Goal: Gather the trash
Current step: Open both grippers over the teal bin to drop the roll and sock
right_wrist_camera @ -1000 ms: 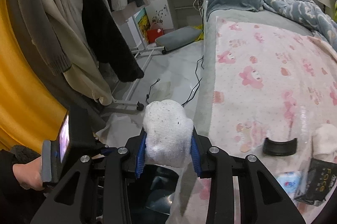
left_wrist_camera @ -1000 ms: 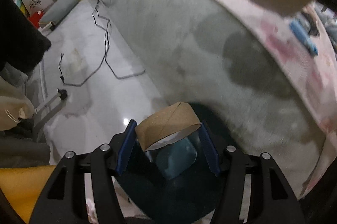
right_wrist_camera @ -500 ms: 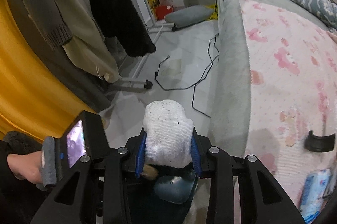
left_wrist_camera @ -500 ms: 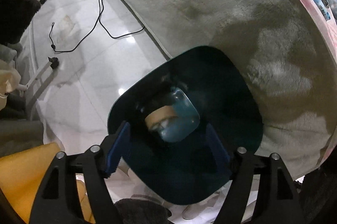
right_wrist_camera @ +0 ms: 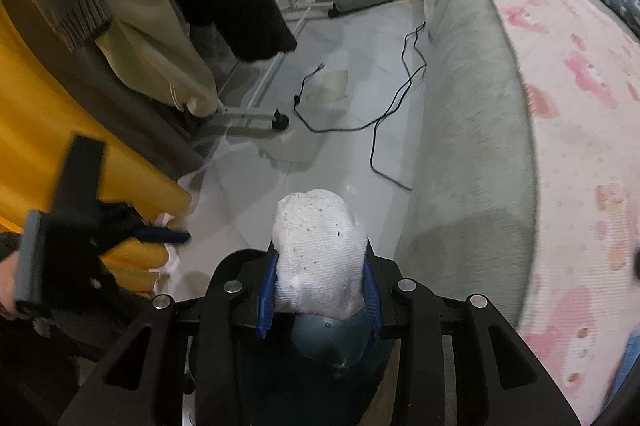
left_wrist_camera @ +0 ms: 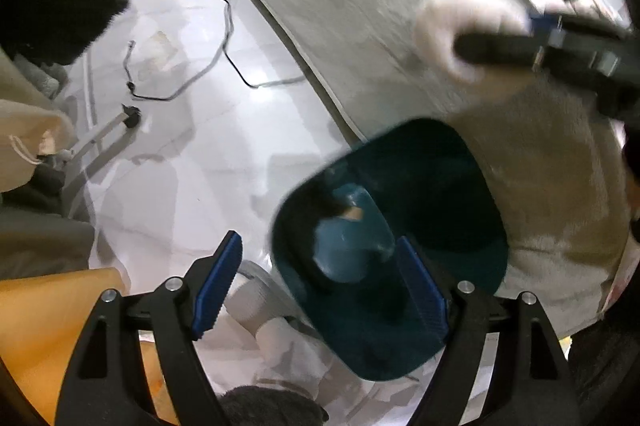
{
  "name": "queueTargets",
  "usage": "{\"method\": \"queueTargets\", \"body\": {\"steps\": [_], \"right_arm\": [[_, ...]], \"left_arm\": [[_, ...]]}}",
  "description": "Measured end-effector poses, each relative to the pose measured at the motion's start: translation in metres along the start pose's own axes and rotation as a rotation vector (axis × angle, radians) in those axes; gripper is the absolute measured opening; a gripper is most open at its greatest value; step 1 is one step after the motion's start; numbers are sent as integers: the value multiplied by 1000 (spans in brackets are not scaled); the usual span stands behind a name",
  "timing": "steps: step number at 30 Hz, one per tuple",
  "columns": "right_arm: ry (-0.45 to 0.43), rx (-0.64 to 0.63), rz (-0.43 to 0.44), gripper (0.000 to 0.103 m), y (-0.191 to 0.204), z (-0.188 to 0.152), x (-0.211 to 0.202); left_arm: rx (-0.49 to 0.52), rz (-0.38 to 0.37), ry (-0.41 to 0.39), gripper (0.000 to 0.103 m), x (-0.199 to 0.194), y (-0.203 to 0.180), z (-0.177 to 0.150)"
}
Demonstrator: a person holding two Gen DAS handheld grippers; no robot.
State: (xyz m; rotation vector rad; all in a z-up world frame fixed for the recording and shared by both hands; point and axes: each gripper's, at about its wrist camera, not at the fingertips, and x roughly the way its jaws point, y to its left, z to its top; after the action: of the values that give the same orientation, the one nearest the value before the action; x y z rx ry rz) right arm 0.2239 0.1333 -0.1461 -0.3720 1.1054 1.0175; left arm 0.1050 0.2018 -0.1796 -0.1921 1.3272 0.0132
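A dark teal trash bin (left_wrist_camera: 404, 209) stands on the white floor beside the bed; a cardboard roll (left_wrist_camera: 352, 214) lies inside it. My left gripper (left_wrist_camera: 320, 286) is open and empty at the bin's near left rim. My right gripper (right_wrist_camera: 320, 284) is shut on a crumpled white tissue wad (right_wrist_camera: 318, 250) and holds it above the bin (right_wrist_camera: 332, 342). The right gripper with the wad (left_wrist_camera: 456, 29) also shows blurred at the upper right of the left wrist view. The left gripper (right_wrist_camera: 160, 236) shows at the left of the right wrist view.
A grey bed side (right_wrist_camera: 472, 105) with a pink patterned sheet (right_wrist_camera: 580, 113) runs along the right. A black cable (right_wrist_camera: 384, 113) trails over the floor. Hanging clothes (right_wrist_camera: 168, 5) on a wheeled rack and yellow fabric (right_wrist_camera: 60, 129) fill the left.
My left gripper opened and dropped the cardboard roll into the bin, then drew back to the left. My right gripper carried the tissue wad from above the bed to over the bin.
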Motion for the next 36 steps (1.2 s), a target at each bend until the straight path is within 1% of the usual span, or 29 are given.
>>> {"method": "queueTargets", "body": {"steps": [3,7,11,16,20,25,28,29,30,31,32,33,34,35,36], "right_arm": [[41,-13,-2,37,6,-3,14],[91,-21,0,37,11,-7,31],[130,-31,4,37,19,-12,43],[183,-47,1,37,27,-24,60],[209,-61,-1,37,34,-34,65],[235,-101,-18,38,46,-46,67],[244,-122,-25,40,52,-56,71],[248,-133,-29,44,55,-60,72],[249,-140,-33,47,56,-62,72],[250,-145,-35,53,58,-63,73],[249,-154,-29,62,61,-66,71],[247,-163,-24,65,63,-68,69],[244,-173,-23,69,65,-69,66],[242,-187,-17,77,67,-70,60],[236,-191,-11,80,68,-70,56]], "left_arm": [[-21,12,-45,79,-12,7,3],[-35,31,-104,72,-28,16,6],[-58,41,-196,66,-54,21,13],[-73,58,-358,64,-98,18,22],[-83,64,-453,63,-125,15,29],[-116,39,-557,63,-158,10,34],[-110,52,-617,64,-172,-1,33],[-100,65,-632,64,-176,-6,34],[-93,71,-638,64,-177,-8,34],[-88,76,-645,65,-178,-10,35],[-87,78,-654,66,-179,-14,35],[-90,76,-663,66,-179,-17,34],[-96,69,-673,66,-179,-21,34],[-98,66,-679,66,-180,-23,32],[-96,69,-691,66,-181,-27,32]]}}
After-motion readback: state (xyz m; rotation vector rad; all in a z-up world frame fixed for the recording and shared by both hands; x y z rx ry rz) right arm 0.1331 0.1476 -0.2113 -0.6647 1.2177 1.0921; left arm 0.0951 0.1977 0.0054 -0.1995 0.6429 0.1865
